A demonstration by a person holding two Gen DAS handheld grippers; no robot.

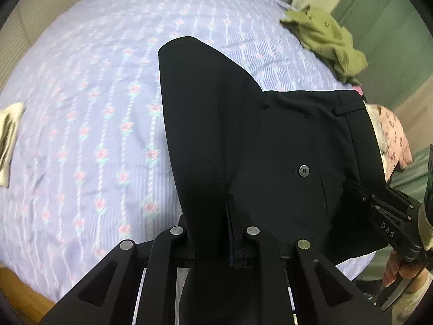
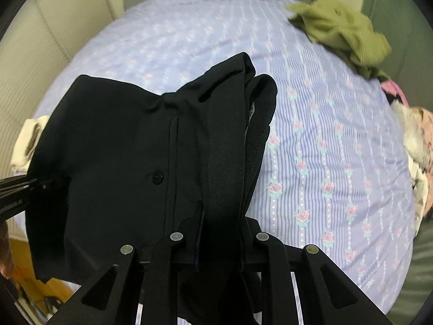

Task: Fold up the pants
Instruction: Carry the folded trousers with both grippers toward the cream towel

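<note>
Black pants (image 1: pixel 243 140) are held up over a bed with a lilac floral sheet (image 1: pixel 94 94). My left gripper (image 1: pixel 216 243) is shut on the pants' fabric edge near the seam. My right gripper (image 2: pixel 219 246) is shut on the bunched waistband end of the pants (image 2: pixel 121 149). In the left wrist view the right gripper (image 1: pixel 384 211) shows at the lower right, at the waistband side. In the right wrist view the left gripper (image 2: pixel 19 192) shows at the left edge. A button (image 1: pixel 303 171) faces the camera.
An olive green garment (image 1: pixel 330 40) lies crumpled at the bed's far right. A pink patterned cloth (image 1: pixel 392 135) lies at the right edge. A cream folded item (image 1: pixel 8 140) lies at the left. The bed's wooden frame (image 1: pixel 21 292) shows at the lower left.
</note>
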